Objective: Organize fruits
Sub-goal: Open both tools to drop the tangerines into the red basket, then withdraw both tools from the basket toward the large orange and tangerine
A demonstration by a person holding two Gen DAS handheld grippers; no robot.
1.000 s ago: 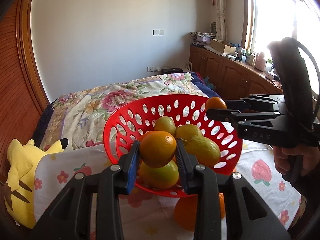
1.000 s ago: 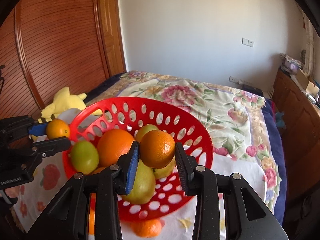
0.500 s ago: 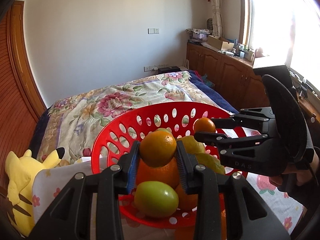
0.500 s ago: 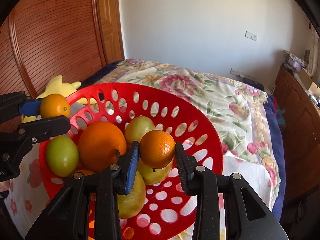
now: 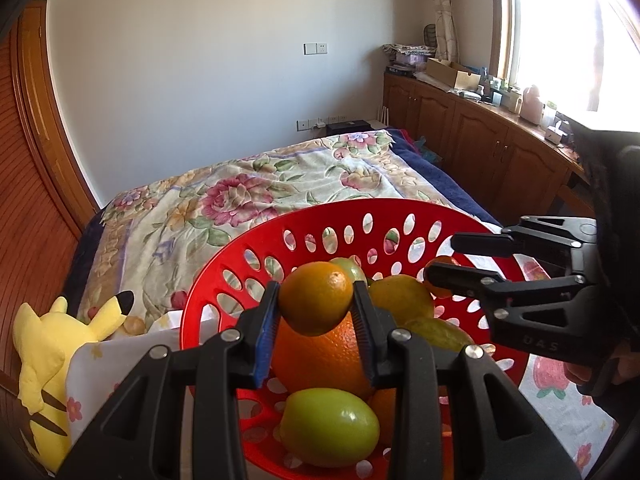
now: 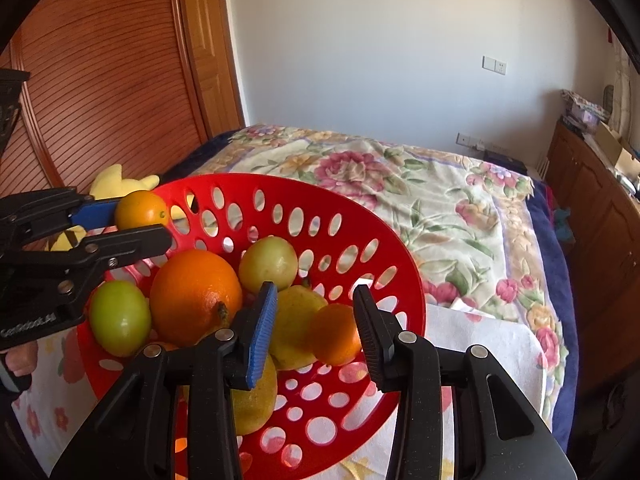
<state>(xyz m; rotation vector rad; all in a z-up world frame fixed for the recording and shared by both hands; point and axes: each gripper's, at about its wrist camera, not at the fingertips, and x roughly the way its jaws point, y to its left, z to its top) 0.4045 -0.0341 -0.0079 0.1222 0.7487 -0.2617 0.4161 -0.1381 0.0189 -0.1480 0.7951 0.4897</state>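
A red perforated basket [image 5: 224,268] [image 6: 280,180] holds a large orange [image 5: 316,360] [image 6: 192,296], a green fruit [image 5: 328,426] [image 6: 118,318] and several yellowish fruits. My left gripper [image 5: 316,312] [image 6: 144,224] is shut on a small orange [image 5: 316,298] [image 6: 141,210], held above the basket's near rim and over the large orange. My right gripper [image 6: 316,308] [image 5: 444,256] hangs over the basket's other side with its jaws opening. Another small orange [image 6: 336,334] lies in the basket between and just below its pads, free of them, against a yellow fruit [image 6: 294,320].
The basket stands on a white cloth with strawberry prints [image 6: 480,344] at the foot of a floral bedspread [image 5: 248,196]. A yellow plush toy [image 5: 48,344] [image 6: 120,180] lies to its left. There are wooden wardrobe doors [image 6: 100,92] on the left and low cabinets [image 5: 480,144] under the window.
The right gripper's jaws have parted and its small orange has dropped among the fruit in the basket. The left gripper has moved in over the basket with its orange.
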